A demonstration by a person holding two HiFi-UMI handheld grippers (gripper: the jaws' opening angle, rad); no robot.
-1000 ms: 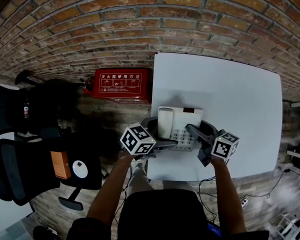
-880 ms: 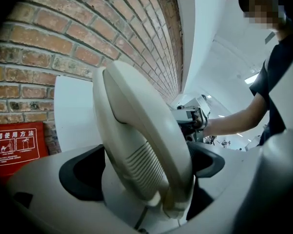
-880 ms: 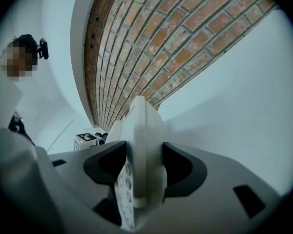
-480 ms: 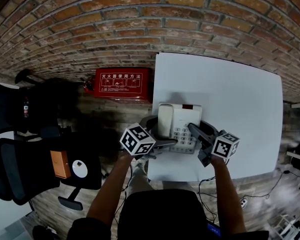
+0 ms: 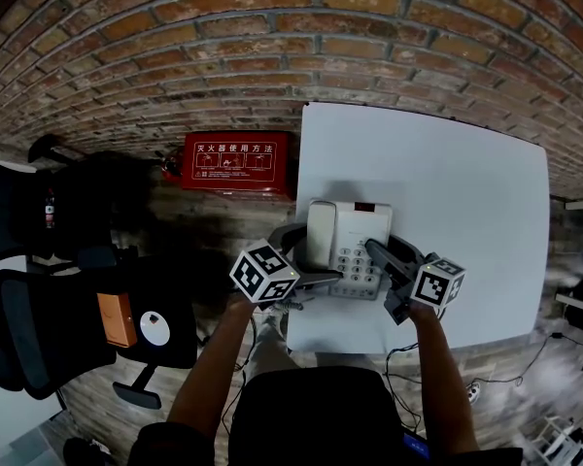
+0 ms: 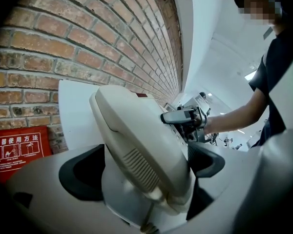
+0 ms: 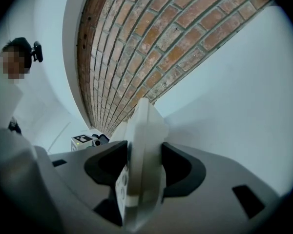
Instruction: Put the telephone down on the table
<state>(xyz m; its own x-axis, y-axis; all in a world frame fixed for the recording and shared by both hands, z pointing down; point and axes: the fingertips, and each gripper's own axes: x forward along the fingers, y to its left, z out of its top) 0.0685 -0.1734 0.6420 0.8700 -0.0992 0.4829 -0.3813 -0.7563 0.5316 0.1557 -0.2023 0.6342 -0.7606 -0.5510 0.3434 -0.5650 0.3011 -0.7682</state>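
A white desk telephone (image 5: 348, 241) with its handset on the cradle is over the near-left part of the white table (image 5: 447, 173). My left gripper (image 5: 306, 258) is shut on its left, handset side; the handset (image 6: 136, 135) fills the gap between the pads of the left gripper (image 6: 141, 172). My right gripper (image 5: 394, 250) clamps the phone's right edge. In the right gripper view that thin edge (image 7: 144, 145) stands between both pads of the right gripper (image 7: 144, 169). Whether the phone rests on the table I cannot tell.
A red fire-equipment box (image 5: 235, 163) sits on the floor against the brick wall (image 5: 272, 47), left of the table. Black office chairs (image 5: 49, 328) stand at the far left. Cables (image 5: 408, 357) hang below the table's near edge.
The telephone and both grippers have shifted slightly away from me, toward the wall. The right jaws have drawn in a little onto the phone's edge.
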